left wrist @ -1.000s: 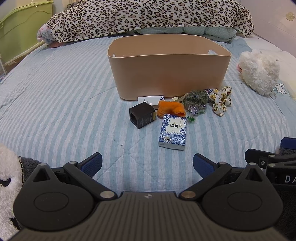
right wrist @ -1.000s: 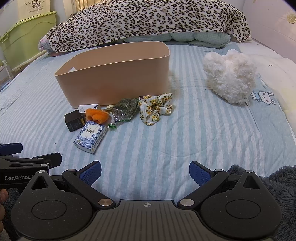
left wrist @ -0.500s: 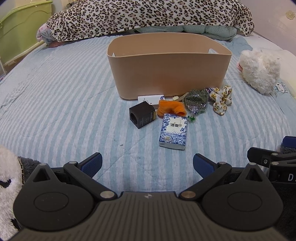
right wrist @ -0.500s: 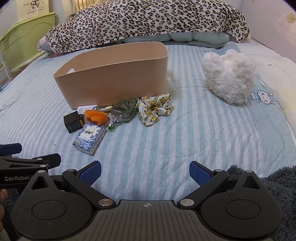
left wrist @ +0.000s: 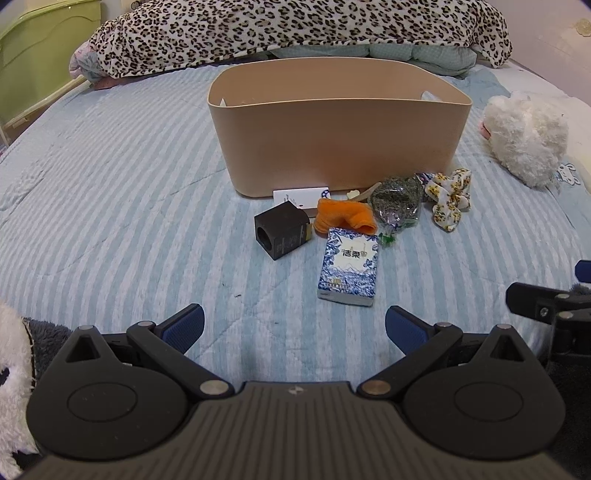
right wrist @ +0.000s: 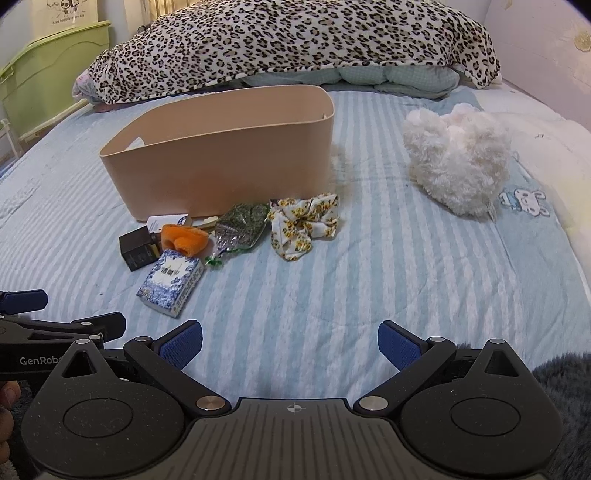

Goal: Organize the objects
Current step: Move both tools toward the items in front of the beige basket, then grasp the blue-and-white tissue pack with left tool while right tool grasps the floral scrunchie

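A tan bin point(left wrist: 340, 129) point(right wrist: 221, 155) stands on the striped bed. In front of it lie a black cube box point(left wrist: 281, 229) point(right wrist: 137, 246), an orange cloth point(left wrist: 345, 218) point(right wrist: 183, 239), a blue-and-white tissue pack point(left wrist: 349, 271) point(right wrist: 170, 282), a clear bag of dried herbs point(left wrist: 398, 201) point(right wrist: 242, 225), a floral scrunchie point(left wrist: 448, 199) point(right wrist: 301, 227) and a white card point(left wrist: 301, 194). My left gripper point(left wrist: 294, 326) is open and empty, just short of the tissue pack. My right gripper point(right wrist: 290, 341) is open and empty, to the right of the pile.
A white plush toy point(left wrist: 524, 138) point(right wrist: 456, 162) lies right of the bin. A leopard blanket point(left wrist: 288, 33) is heaped behind it. A green chest point(left wrist: 33, 55) stands at far left. Dark fuzzy fabric point(right wrist: 561, 373) lies near my right gripper.
Both grippers have moved slightly forward toward the pile, still open. Nothing on the bed has moved.
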The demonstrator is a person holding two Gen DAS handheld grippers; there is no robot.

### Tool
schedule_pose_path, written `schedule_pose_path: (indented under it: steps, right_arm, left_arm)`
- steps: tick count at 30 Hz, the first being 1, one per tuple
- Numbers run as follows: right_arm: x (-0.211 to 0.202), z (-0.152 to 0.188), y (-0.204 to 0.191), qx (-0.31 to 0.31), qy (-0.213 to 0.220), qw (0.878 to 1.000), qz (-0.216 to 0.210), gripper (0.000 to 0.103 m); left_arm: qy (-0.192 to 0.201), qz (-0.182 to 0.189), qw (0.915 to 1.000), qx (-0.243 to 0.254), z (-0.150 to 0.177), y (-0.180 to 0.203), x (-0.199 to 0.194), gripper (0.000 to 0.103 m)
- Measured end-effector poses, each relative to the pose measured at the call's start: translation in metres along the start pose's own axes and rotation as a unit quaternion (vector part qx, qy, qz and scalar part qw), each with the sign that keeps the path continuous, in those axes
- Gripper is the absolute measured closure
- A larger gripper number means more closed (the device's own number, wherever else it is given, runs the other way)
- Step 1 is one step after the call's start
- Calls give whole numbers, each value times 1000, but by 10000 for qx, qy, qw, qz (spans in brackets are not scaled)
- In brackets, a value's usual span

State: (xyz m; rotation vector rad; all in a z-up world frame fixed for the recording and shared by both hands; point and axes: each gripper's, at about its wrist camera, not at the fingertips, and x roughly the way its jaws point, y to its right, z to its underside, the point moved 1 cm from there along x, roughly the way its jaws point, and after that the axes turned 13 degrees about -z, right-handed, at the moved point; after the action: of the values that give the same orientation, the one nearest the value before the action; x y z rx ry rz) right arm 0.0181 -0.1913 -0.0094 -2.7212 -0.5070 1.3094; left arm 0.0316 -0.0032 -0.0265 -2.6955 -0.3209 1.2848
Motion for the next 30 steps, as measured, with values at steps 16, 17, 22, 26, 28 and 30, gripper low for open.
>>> schedule_pose_path:
  steps: [16, 17, 22, 26, 28, 30]
  right_arm:
    - [28, -37, 14, -98, -120, 9998, 155, 0]
    - [31, -37, 16, -73, -137, 9998, 154, 0]
    - [45, -38, 25, 32, -253, 9996, 114, 0]
    - [55, -39, 29, 90, -353, 9993, 74, 0]
    - [59, -41, 29, 108, -410, 9991, 44, 1]
    - [62, -42, 29, 106, -467, 9989, 25, 1]
  left_arm:
    - [-353, 194, 9991, 93, -16, 20, 61, 0]
    - [-382, 228, 9990, 96, -16, 22, 65, 0]
    - [-518, 249, 9982, 149, -13, 30, 84, 0]
    - [-310, 217, 9991, 193, -16, 35, 89, 0]
    - [-272, 266, 9991, 188, -17, 36, 89, 1]
    - [-223, 333, 9989, 227, -18, 36, 87, 14]
